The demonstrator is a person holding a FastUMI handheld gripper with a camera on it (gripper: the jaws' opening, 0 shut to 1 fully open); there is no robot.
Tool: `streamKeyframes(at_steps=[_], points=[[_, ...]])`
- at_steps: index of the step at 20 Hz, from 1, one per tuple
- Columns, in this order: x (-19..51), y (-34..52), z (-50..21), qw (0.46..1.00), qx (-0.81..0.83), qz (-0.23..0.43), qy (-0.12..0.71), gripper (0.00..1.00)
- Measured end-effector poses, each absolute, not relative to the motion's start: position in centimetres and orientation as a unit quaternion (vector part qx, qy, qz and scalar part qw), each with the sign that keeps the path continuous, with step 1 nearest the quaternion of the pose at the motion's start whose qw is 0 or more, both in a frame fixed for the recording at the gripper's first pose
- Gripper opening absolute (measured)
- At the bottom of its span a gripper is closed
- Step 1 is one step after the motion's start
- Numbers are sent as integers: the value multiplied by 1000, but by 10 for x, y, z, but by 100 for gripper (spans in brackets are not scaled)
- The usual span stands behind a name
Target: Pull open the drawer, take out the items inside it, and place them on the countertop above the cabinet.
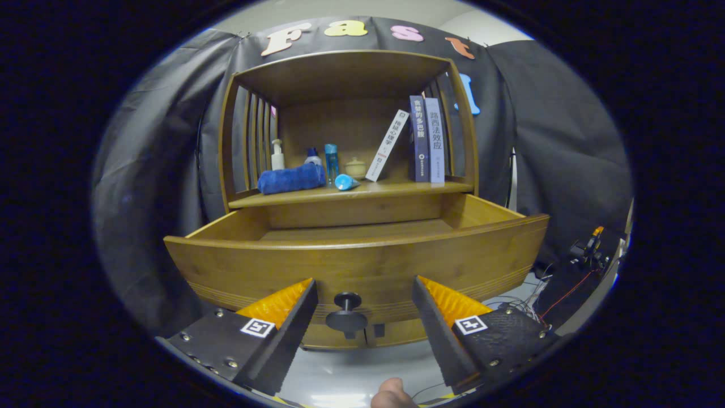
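A wooden cabinet's drawer (pixel 362 263) stands pulled out toward me, and the part of its floor I can see is bare wood. Its dark round knob (pixel 347 302) sits just ahead of my gripper (pixel 363 284), in the gap between the two fingers and untouched by either. The fingers are spread wide, so the gripper is open. On the countertop (pixel 391 188) above the drawer lie a rolled blue towel (pixel 290 178) and a small blue tube (pixel 345 182). Behind them stand a white pump bottle (pixel 277 155), a blue bottle (pixel 331 160) and a small cream jar (pixel 355 168).
Three books (pixel 422 139) stand at the countertop's right, one leaning. Slatted sides and a top board (pixel 340 71) enclose the shelf space. Cables and a small device (pixel 589 246) lie on the floor to the right. A fingertip (pixel 392 395) shows behind the gripper.
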State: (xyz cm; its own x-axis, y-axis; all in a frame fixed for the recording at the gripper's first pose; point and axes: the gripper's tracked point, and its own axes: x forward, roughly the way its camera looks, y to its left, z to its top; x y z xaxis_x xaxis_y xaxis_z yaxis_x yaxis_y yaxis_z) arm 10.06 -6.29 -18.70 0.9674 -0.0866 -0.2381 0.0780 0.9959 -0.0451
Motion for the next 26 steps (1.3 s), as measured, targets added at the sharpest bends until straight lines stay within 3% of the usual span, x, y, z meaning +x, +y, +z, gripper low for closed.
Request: streamKeyframes(at_steps=[18, 26], points=[[129, -54, -203, 992, 6, -3, 129, 99], [157, -56, -218, 984, -88, -17, 151, 99]])
